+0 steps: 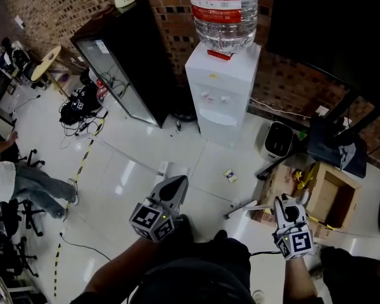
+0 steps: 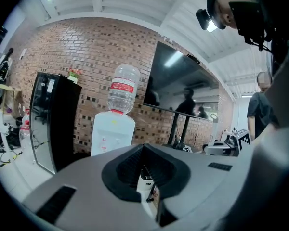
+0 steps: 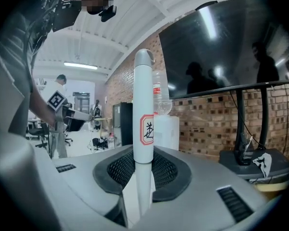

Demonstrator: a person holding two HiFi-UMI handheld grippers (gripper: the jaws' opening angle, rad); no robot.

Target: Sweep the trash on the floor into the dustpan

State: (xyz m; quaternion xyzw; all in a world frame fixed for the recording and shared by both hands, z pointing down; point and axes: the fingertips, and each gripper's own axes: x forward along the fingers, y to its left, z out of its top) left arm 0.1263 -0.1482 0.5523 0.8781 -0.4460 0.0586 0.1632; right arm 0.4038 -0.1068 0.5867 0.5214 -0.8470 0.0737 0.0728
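A small piece of trash [image 1: 230, 176] lies on the white floor in front of the water dispenser. My right gripper [image 1: 284, 206] [image 3: 143, 162] is shut on a white handle [image 3: 143, 109] with a red-bordered label. That handle [image 1: 250, 209] juts left past the jaws to a grey cap. My left gripper [image 1: 176, 183] [image 2: 147, 177] is shut on a second white handle [image 2: 145, 184], whose short end shows between the pads. Broom head and dustpan are hidden below my body.
A water dispenser [image 1: 221, 94] stands against the brick wall, with a black cabinet [image 1: 130, 68] to its left. A white bin [image 1: 278, 139], an open cardboard box [image 1: 329, 198] and a black stand crowd the right. A seated person [image 1: 25, 182] and cables are at the left.
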